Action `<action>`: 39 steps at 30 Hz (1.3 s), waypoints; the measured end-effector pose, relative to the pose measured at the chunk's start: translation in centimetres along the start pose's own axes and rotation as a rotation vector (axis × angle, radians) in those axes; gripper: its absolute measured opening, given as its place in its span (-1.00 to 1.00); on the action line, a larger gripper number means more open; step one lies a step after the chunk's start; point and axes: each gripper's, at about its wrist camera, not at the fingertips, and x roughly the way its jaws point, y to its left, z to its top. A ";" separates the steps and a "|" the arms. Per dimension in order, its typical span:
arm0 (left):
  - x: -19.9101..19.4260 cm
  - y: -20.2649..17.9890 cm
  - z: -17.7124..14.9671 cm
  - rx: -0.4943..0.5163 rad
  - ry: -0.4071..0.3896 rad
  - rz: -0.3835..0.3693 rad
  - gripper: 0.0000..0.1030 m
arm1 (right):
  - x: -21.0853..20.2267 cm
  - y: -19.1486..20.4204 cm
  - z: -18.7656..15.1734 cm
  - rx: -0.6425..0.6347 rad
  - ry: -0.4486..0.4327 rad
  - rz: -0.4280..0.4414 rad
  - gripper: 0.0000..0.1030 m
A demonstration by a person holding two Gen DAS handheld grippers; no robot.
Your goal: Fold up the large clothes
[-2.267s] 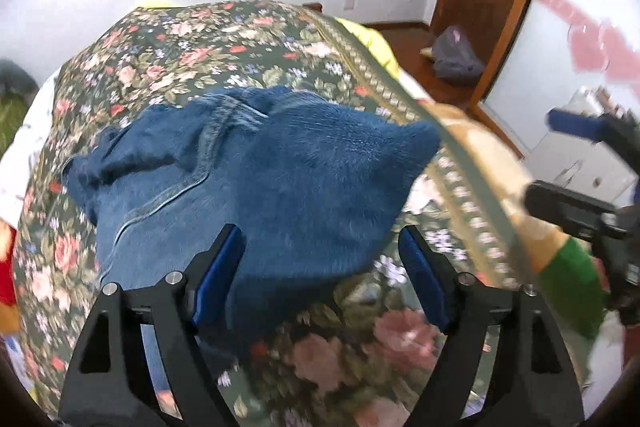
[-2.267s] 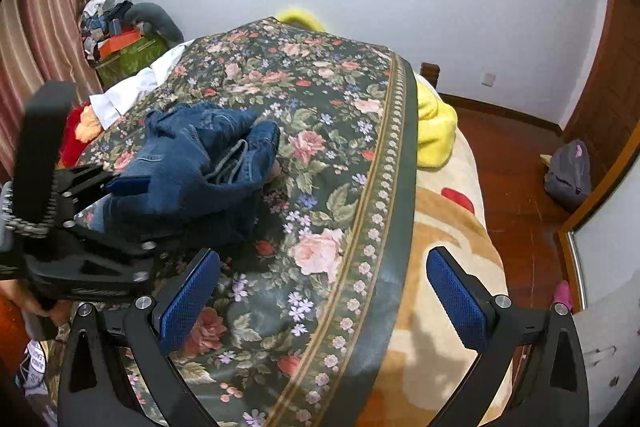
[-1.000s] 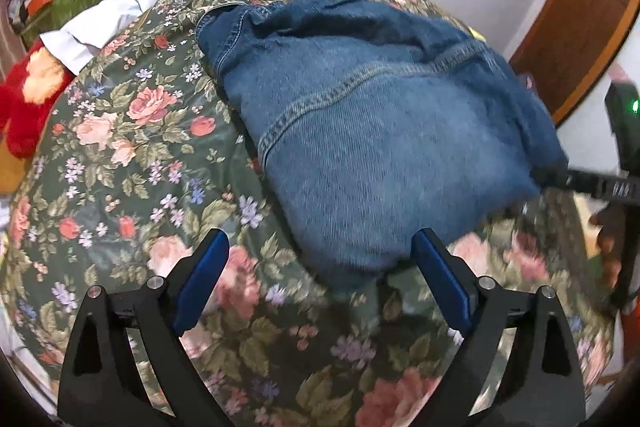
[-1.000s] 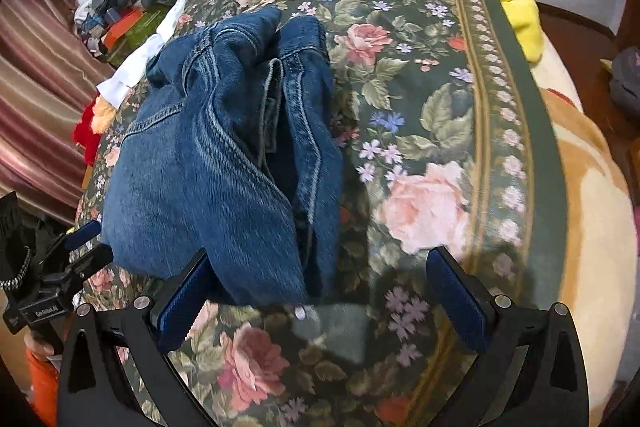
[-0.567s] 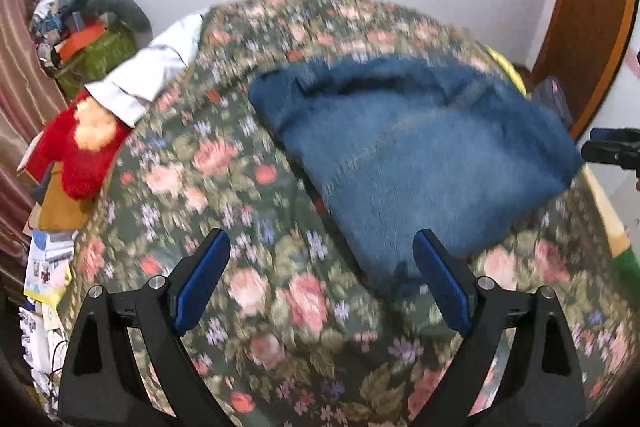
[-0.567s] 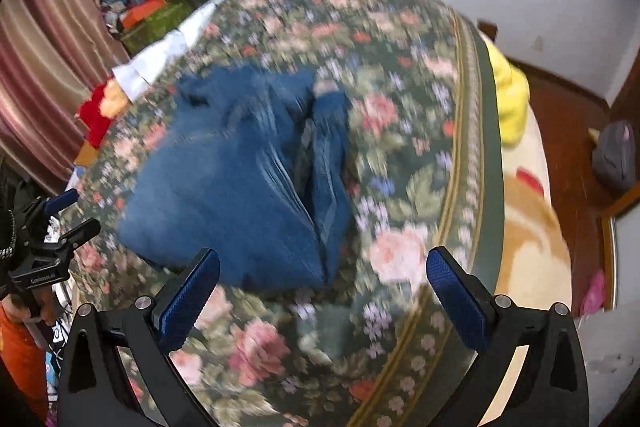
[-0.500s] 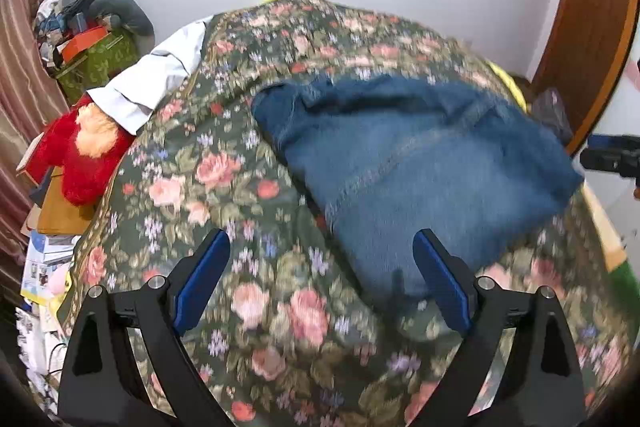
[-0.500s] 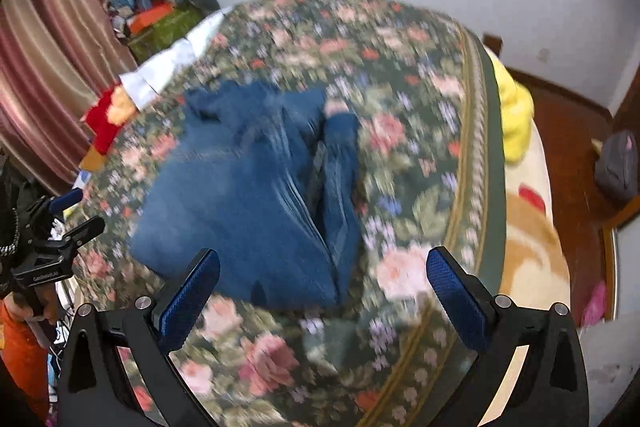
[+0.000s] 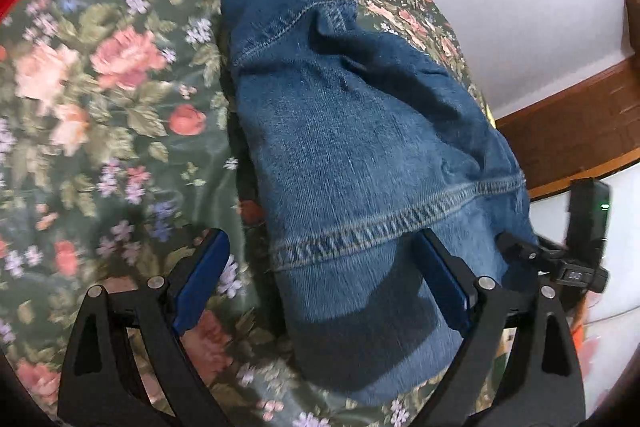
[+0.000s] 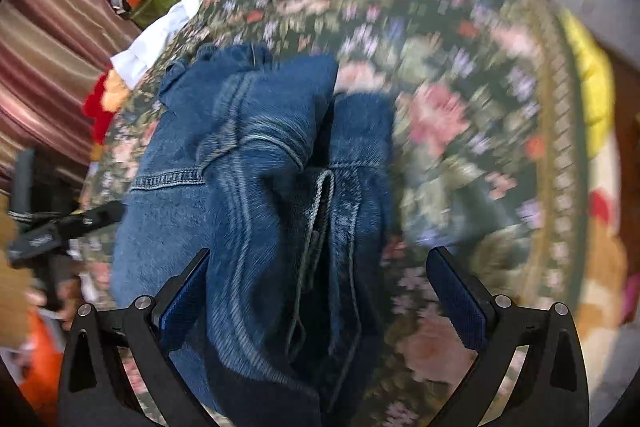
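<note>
Folded blue jeans [image 9: 360, 147] lie on the floral bedspread [image 9: 100, 87]. My left gripper [image 9: 324, 287] is open, its jaws low over the near folded end of the jeans, one on each side. My right gripper [image 10: 324, 291] is open too, its jaws straddling the jeans [image 10: 260, 187] from the opposite side, over the waistband and seam edges. The right gripper also shows at the right edge of the left wrist view [image 9: 560, 263], close to the denim. The left gripper shows at the left of the right wrist view [image 10: 60, 223]. The right wrist view is blurred.
A white sheet [image 10: 160, 31] and red plush toy [image 10: 100, 99] lie at the bed's far side by striped curtains. Yellow bedding [image 10: 592, 75] hangs off the other side. A wooden door frame [image 9: 568, 131] and white wall stand beyond the bed.
Both grippers have dropped from a high, wide view down close to the jeans, each now straddling an end of the folded denim. Both stayed open.
</note>
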 end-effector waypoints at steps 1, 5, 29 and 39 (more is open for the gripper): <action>0.5 0.3 0.3 -0.016 0.008 -0.028 0.84 | 0.6 -0.4 0.3 0.005 0.017 0.032 1.00; 2.1 1.0 1.2 -0.063 0.032 -0.081 0.93 | 2.7 -1.4 1.2 0.021 0.061 0.148 1.00; 0.3 -3.3 1.9 0.088 -0.001 -0.075 0.43 | 2.2 2.8 0.6 0.068 -0.002 0.242 0.06; -9.4 -5.8 2.3 0.179 -0.131 -0.098 0.35 | -4.4 8.9 -0.8 0.013 -0.101 0.235 -0.02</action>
